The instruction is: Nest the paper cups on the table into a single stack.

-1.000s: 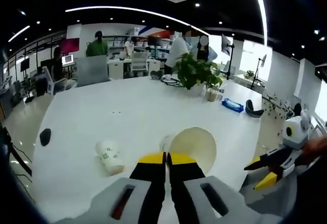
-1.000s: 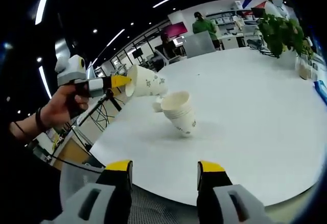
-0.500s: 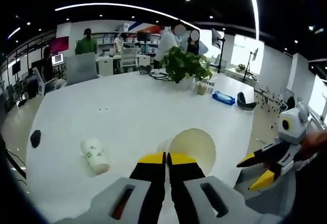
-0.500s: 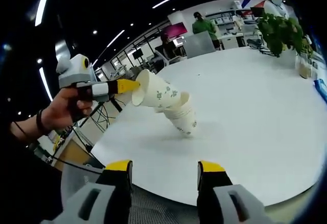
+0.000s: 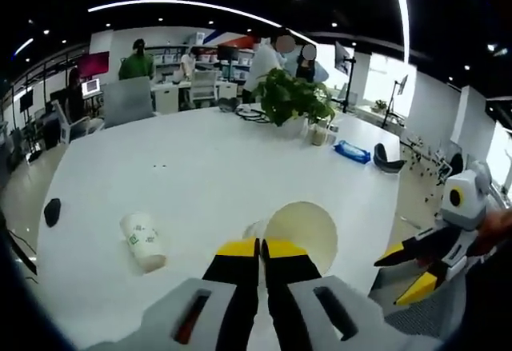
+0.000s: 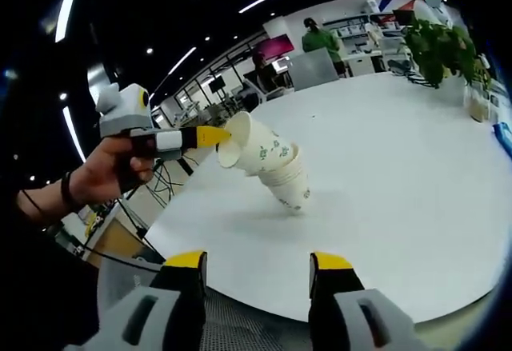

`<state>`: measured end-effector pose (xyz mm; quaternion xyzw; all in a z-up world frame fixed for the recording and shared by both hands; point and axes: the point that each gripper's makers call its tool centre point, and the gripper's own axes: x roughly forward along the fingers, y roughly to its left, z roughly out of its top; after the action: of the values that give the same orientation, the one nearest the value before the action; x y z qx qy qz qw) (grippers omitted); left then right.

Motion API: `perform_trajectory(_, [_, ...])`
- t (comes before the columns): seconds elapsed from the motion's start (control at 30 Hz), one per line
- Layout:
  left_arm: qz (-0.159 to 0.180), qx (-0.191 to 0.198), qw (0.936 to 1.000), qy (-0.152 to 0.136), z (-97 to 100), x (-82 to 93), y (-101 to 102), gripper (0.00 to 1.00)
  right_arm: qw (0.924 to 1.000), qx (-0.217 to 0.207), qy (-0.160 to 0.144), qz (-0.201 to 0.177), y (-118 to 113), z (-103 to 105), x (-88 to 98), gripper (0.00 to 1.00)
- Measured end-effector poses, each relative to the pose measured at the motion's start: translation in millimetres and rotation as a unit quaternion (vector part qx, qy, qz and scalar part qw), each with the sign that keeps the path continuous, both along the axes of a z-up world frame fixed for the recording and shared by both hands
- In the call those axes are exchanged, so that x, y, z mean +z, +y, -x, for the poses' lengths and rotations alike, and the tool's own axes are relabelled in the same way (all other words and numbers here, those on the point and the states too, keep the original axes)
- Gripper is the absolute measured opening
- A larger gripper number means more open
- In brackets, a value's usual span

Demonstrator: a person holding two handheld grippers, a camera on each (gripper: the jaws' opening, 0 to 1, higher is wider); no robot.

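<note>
My left gripper [image 5: 261, 247] is shut on the rim of a white paper cup [image 5: 302, 233], whose open mouth faces the camera. In the right gripper view the same gripper [image 6: 213, 136] holds this green-printed cup [image 6: 258, 146], seated partway in the mouth of a tilted stack of cups [image 6: 291, 185] on the white table [image 6: 400, 159]. Another cup [image 5: 142, 241] lies on its side to the left on the table. My right gripper [image 6: 256, 266] is open and holds nothing, near the table's edge; it also appears at the right [image 5: 420, 263] in the left gripper view.
A potted plant [image 5: 294, 101], a blue packet [image 5: 353, 152] and dark headphones [image 5: 386, 157] sit at the far right of the table. A small black object [image 5: 52, 211] lies at the left edge. A grey chair [image 5: 128, 103] and people stand behind. A hand [image 6: 104, 177] holds the left gripper.
The left gripper carried its cup from clear of the stack down into the top of it; the cup now sits deeper than half a second ago. The right gripper stayed put.
</note>
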<state>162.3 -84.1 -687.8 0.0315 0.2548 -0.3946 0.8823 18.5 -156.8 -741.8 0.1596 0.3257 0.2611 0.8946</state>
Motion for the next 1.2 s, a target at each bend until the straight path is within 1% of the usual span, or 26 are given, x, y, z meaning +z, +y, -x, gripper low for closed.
perform_trajectory(0.07, [-0.002,0.0,1.0,0.001,-1.9,-4.5,1.3,0.0,1.0,0.0,0.0,-0.001,-0.2,-0.3,-0.2,0.5])
perform_trajectory(0.27, [-0.005,0.006,1.0,0.006,-4.5,-8.3,1.5,0.01,1.0,0.002,0.001,0.0,-0.2,-0.7,-1.3,0.5])
perform_trajectory(0.33, [-0.009,0.008,0.9999,0.003,-5.4,-7.1,1.6,0.01,1.0,0.003,0.002,0.0,0.0,-0.7,-1.7,0.5])
perform_trajectory(0.47, [-0.005,0.012,0.9999,0.004,-9.7,-6.7,1.7,0.02,1.0,0.003,0.002,0.001,-0.2,-0.8,-2.3,0.5])
perform_trajectory(0.7, [-0.006,0.014,0.9999,0.006,-6.4,-4.8,4.1,0.02,1.0,0.001,0.003,0.001,-1.0,-0.5,-1.8,0.5])
perform_trajectory(0.87, [-0.009,0.02,0.9997,0.009,-9.0,-7.5,12.2,0.03,1.0,0.002,0.003,0.001,0.0,0.5,-1.5,0.5])
perform_trajectory(1.0, [-0.012,0.022,0.9996,0.01,-6.7,-7.6,16.1,0.04,1.0,0.004,0.004,0.002,-0.1,-0.1,-2.5,0.5])
perform_trajectory(1.2, [-0.017,0.031,0.9993,0.014,-11.4,-12.8,29.1,0.04,1.0,0.004,0.006,0.002,0.1,-0.2,-3.6,0.5])
